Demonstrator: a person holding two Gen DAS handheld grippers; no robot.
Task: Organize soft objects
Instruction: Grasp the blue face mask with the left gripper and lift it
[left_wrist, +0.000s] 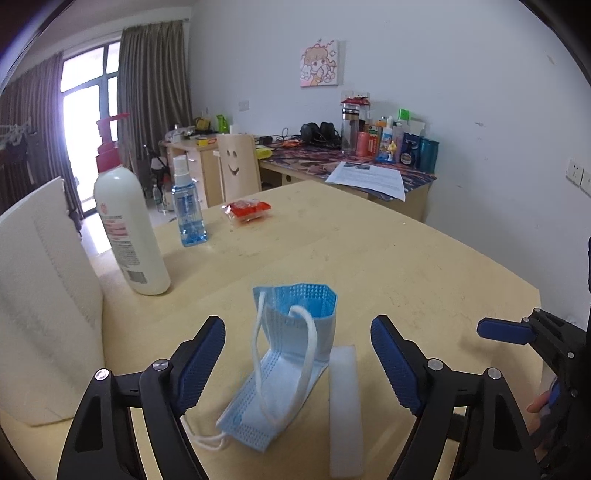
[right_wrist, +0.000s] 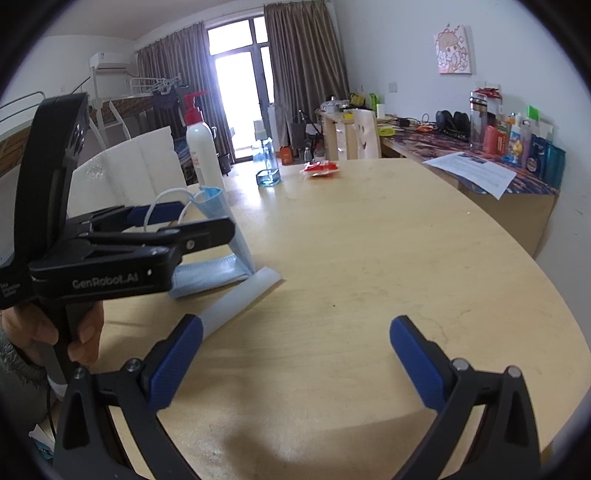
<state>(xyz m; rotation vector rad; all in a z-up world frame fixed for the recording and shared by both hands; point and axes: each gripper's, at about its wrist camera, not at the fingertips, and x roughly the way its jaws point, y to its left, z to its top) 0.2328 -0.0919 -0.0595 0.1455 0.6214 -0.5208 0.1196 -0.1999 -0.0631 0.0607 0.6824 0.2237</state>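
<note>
A blue face mask (left_wrist: 291, 350) with white ear loops lies on the wooden table (left_wrist: 406, 266), one half standing up folded. A white foam strip (left_wrist: 345, 410) lies beside it on the right. My left gripper (left_wrist: 297, 365) is open, its fingers either side of the mask, just above the table. In the right wrist view the mask (right_wrist: 221, 236) and foam strip (right_wrist: 243, 295) lie left of centre, partly hidden by the left gripper (right_wrist: 173, 218). My right gripper (right_wrist: 295, 362) is open and empty over bare table; it also shows at the right edge of the left wrist view (left_wrist: 506, 332).
A white lotion bottle (left_wrist: 129, 229), a blue spray bottle (left_wrist: 188, 206) and a red packet (left_wrist: 247, 210) stand farther back on the table. A large white foam block (left_wrist: 40, 295) is at the left. A cluttered desk (left_wrist: 369, 162) lies beyond.
</note>
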